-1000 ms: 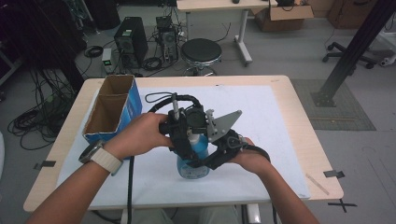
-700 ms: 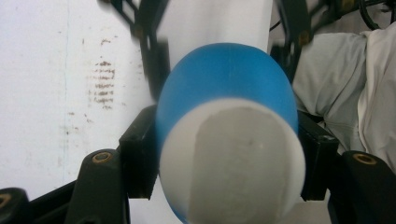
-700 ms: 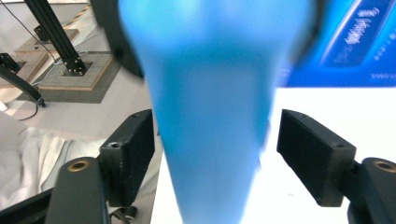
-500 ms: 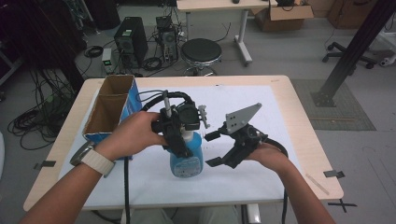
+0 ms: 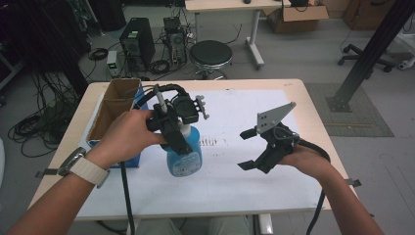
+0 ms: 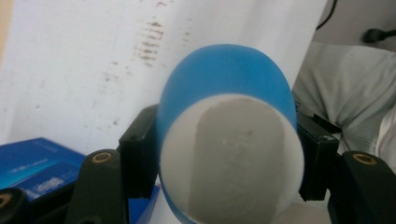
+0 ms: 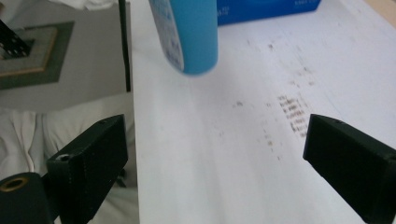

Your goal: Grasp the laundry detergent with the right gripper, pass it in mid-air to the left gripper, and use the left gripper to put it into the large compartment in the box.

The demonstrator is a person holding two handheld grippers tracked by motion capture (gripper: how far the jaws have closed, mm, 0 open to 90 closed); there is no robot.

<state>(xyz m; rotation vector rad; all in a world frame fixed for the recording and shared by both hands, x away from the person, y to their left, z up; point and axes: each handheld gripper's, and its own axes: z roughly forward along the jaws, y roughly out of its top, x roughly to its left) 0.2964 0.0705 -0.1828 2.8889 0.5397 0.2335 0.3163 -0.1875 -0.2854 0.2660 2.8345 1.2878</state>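
Wooden desk (image 5: 313, 105) under a white sheet (image 5: 230, 186), grey floor behind with a round stool (image 5: 210, 53), computer towers (image 5: 136, 43) and loose cables.

Left claw (image 5: 180, 142) clamped on the upper part of a blue bottle (image 5: 185, 155); seen along the jaws in the left gripper view, pads pressed against both sides of the bottle (image 6: 229, 135), pale rounded top facing the camera. Left hand (image 5: 128, 137) wrapped around the gripper body, pale watch strap (image 5: 90, 169) on the wrist, black cable hanging down towards the near edge. Bottle upright over the middle-left of the sheet; in the right gripper view its base (image 7: 189, 35) seemingly just off the sheet, not certain. Blue cardboard box (image 5: 113, 110), open at the top, just beside the bottle at the left edge of the desk.

Right claw (image 5: 249, 149) wide open, nothing between the jaws, having just been opening; well apart from the bottle, to its right, held over the sheet by the right hand (image 5: 306, 159), grey three-cornered plate (image 5: 274, 116) on top. Bare sheet with faint brown smudges (image 7: 292, 114) between the two black jaws in the right gripper view, bottle and box beyond.
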